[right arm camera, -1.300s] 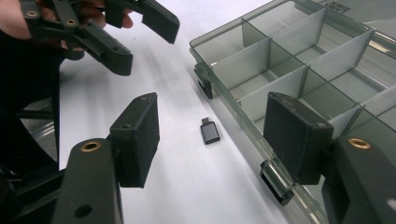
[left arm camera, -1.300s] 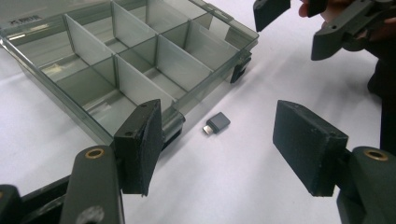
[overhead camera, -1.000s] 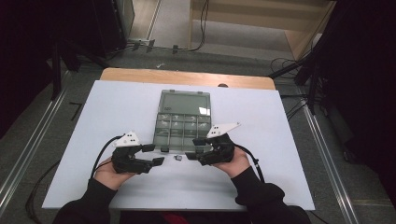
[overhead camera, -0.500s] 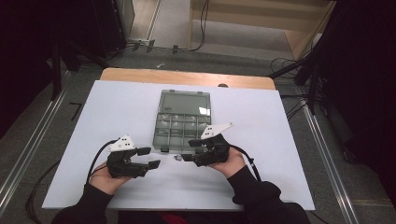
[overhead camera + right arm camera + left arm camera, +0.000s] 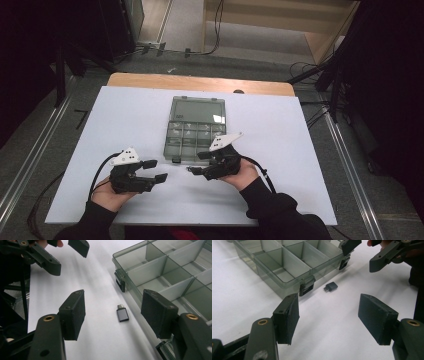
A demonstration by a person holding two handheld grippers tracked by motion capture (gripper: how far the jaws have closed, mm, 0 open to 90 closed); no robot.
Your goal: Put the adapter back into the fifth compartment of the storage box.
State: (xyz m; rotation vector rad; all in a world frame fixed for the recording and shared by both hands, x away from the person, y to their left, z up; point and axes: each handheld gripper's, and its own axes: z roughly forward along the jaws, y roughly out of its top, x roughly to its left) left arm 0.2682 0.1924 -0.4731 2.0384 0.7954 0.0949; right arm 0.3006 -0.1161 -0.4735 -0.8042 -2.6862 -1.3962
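From the high view, my left gripper [image 5: 156, 171] sits at the near left of the white table [image 5: 300, 165], jaws spread and empty. My right gripper [image 5: 196, 163] hovers near the middle, also spread and holding nothing. Between the two, just off the near edge of the clear compartment box [image 5: 196, 127], lies the small black adapter [image 5: 190, 168], close under my right gripper's tips. The box stands open, its lid laid back on the far side.

In the left gripper view, my two pads [image 5: 288, 319] stand wide apart with bare table between them. The adapter [image 5: 331, 286] lies ahead, beyond my tips and slightly right of the left pad, just beside the box's latch [image 5: 307, 288]. My right gripper [image 5: 372, 253] shows at the far top.

In the right gripper view, my pads [image 5: 73, 315] are again wide apart, and the adapter [image 5: 122, 314] lies flat on the table between and just ahead of them, nearer the right pad. Its long axis runs along my line of reach, metal plug end pointing away, parallel to the box wall [image 5: 130, 290] just beside it.

I judge my right hand the nearer one; its jaws already straddle the adapter's narrow width.
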